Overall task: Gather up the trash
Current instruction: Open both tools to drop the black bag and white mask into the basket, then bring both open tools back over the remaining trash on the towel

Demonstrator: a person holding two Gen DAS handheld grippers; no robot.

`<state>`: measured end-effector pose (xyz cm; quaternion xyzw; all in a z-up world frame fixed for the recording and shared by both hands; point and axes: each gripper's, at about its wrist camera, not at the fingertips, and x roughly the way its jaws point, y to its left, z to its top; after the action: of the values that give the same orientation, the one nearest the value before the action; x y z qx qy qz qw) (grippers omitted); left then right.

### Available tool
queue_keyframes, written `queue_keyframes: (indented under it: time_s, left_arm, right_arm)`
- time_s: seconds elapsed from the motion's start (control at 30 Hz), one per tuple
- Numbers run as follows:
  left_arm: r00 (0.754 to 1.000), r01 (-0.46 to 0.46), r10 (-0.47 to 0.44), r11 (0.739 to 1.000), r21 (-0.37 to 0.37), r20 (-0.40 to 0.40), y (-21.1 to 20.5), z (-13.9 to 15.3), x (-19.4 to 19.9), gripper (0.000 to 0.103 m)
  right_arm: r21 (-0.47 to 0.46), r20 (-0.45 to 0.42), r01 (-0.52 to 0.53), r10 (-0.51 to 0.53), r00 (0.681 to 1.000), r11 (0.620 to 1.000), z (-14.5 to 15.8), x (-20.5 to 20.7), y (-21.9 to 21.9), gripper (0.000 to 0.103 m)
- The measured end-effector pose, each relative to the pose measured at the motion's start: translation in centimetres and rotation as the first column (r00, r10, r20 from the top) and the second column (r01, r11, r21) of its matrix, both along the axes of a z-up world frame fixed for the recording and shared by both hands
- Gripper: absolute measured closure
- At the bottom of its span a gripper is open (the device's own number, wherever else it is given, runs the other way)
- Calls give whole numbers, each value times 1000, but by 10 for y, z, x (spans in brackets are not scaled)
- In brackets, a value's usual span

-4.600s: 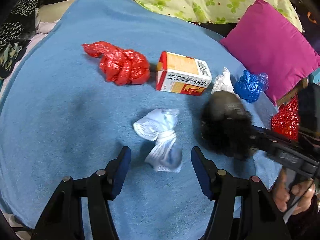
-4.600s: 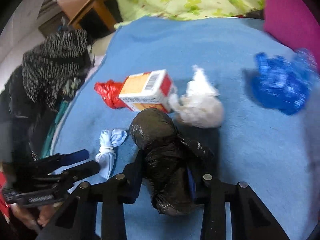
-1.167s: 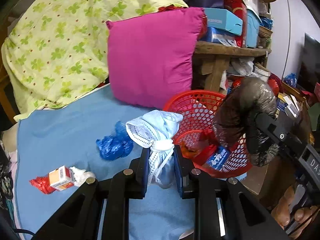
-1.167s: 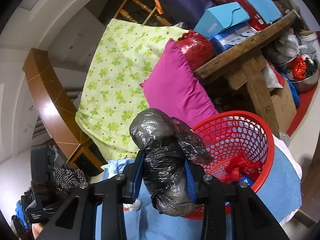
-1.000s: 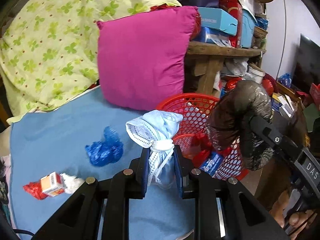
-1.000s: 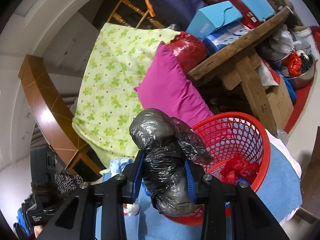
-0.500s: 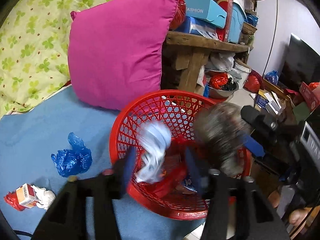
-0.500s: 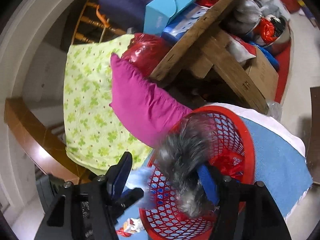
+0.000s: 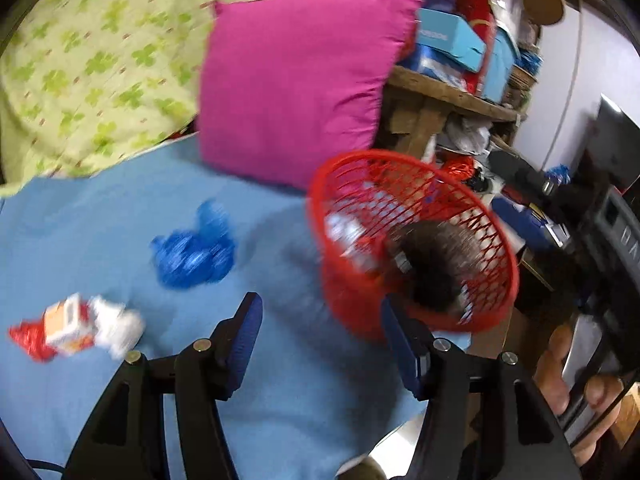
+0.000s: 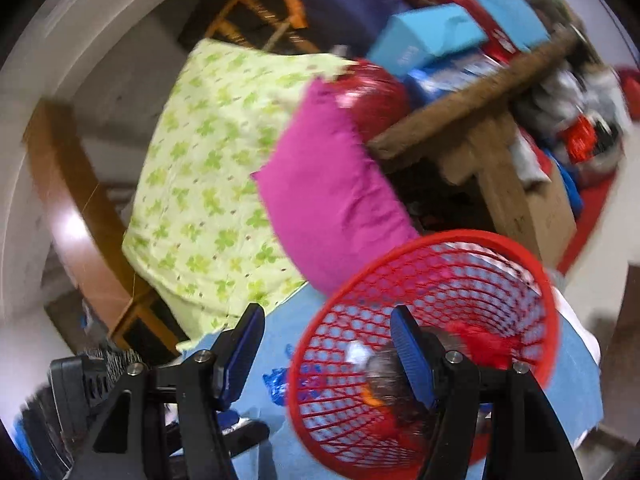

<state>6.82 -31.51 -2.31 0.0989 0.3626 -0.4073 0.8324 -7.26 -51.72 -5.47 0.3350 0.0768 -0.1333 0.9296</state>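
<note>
Two grippers, left point(image 9: 322, 340) and right point(image 10: 326, 350), jaws just parted, nothing between. Black bag point(image 9: 434, 268) lies in red basket point(image 9: 400, 164). Drop step judged finished. Blue bag point(image 9: 192, 252), small box point(image 9: 66, 322), white wad point(image 9: 118, 326), red bag point(image 9: 26, 340) remain on blue bed cover point(image 9: 100, 208). Next: reach back, grip those.

Red plastic mesh basket point(image 9: 416, 200), matt blue cloth blanket point(image 9: 100, 216), glossy blk bag point(image 9: 436, 268).

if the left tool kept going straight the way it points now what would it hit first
Probably the blue blanket just short of the red basket; the left tool is open and empty. Blur and fisheye leave depth uncertain.
</note>
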Motion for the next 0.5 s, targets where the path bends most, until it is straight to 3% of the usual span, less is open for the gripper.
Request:
queue_keyframes:
  time_s: [0.13,0.23,0.4,0.5]
  left_arm:
    - [995,-93,93,996,17,-27,56,-14,15,40]
    - [980,-191,193,981,41,-44,103,-26,31,40]
    - [931,-353,357,934,61,-76,185,-43,60,40]
    - [901,-417,424,905,83,-90,222,-56,71,40]
  right_arm:
    - [-142,1,-62,62,998,988,13,20,49,34]
    - [-189,-27,-132,129,991,973,14,39,81,34]
    - [-183,-110,-254,237,965,950,3,74,122,34]
    - [-133,-208,-311,281,937,941,-14,103,138,34]
